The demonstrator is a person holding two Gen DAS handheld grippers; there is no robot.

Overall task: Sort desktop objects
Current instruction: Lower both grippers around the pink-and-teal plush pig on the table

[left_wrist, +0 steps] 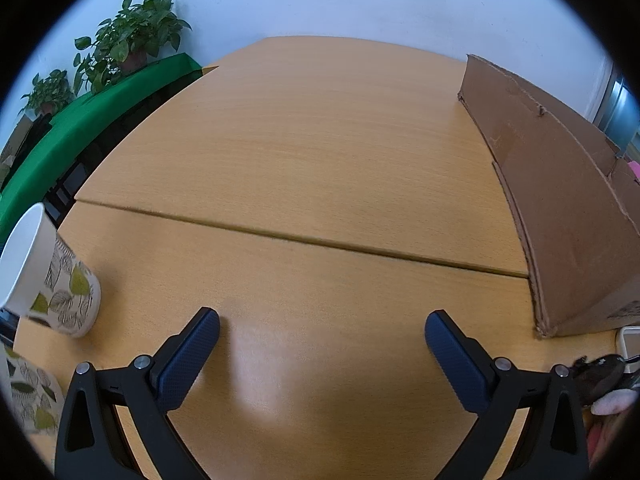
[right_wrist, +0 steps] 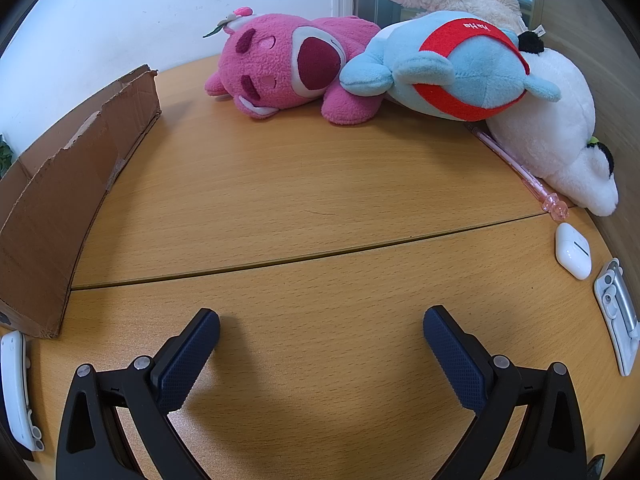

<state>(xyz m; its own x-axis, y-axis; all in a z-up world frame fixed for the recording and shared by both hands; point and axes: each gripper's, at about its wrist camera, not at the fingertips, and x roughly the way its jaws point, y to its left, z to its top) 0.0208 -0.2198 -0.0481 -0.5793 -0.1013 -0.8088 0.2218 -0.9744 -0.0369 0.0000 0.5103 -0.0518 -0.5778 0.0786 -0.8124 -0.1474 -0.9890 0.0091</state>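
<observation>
While both tongs, left gripper [left_wrist: 322,328] and right gripper [right_wrist: 321,326], are hanging released, you're still picking a target; toys [right_wrist: 288,68] are lying upper centre, box [right_wrist: 72,184] at left.

Box [left_wrist: 560,200] interior hidden from my left cam, right end cut by frame. Leaf mug [left_wrist: 52,276] clipped at left edge; second leaf-print item [left_wrist: 28,396] mostly out of frame. Dark clutter [left_wrist: 600,376] bottom right, can't identify. Right cam: white plush [right_wrist: 552,132] covers pink pen's [right_wrist: 520,172] far end; white device [right_wrist: 16,388] cropped left.
</observation>
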